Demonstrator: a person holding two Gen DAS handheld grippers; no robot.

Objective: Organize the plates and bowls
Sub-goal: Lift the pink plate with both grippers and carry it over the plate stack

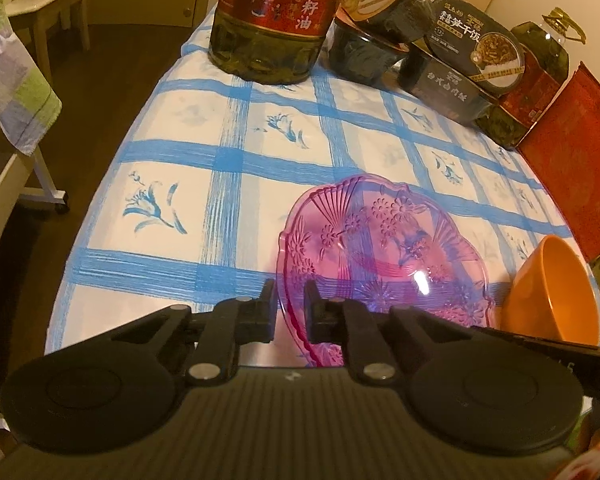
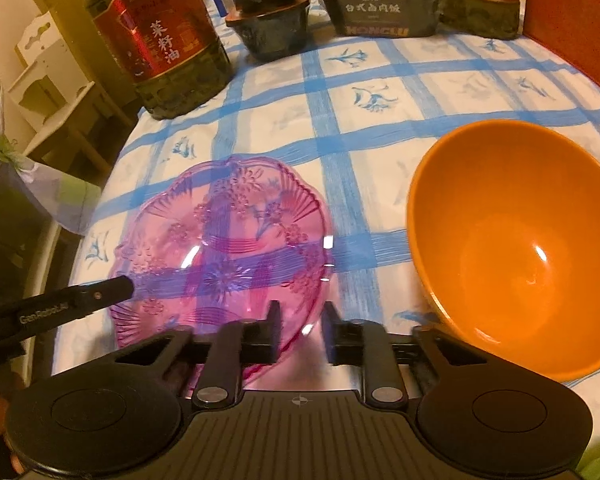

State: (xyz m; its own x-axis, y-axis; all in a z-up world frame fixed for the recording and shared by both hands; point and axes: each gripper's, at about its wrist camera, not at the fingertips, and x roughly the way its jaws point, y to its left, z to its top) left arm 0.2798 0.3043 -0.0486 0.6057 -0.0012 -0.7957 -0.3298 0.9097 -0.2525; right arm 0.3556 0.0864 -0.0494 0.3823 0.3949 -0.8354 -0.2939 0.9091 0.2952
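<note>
1. We see the left gripper [image 1: 291, 304] with its jaws straddling the near rim of the pink plate [image 1: 384, 256]; a narrow gap shows between the pads and the rim runs through it, so we read it as clamped on the plate edge
2. In the right wrist view the left gripper [image 2: 126, 286] comes in from the left as a dark finger tip touching the pink plate [image 2: 228, 252] at its left rim
3. The plate is translucent pink with a scalloped edge and embossed flowers; it sits on the blue-checked tablecloth [image 1: 228, 160], toward the near left part of the table; whether it is slightly tilted we cannot tell
4. The right gripper [image 2: 302, 332] has its jaws apart with nothing between them; it hovers over the near right edge of the plate, tablecloth [image 2: 340, 128] visible through the gap
5. The orange bowl [image 2: 512, 248] stands upright just right of the plate, not touching it, beside the right finger; in the left view the orange bowl [image 1: 552, 292] is at the far right
6. At the back of the table: a big oil bottle [image 1: 276, 20] with red label, dark food boxes [image 1: 452, 68] stacked, a second oil bottle [image 1: 540, 76], a red bag [image 1: 572, 160]
</note>
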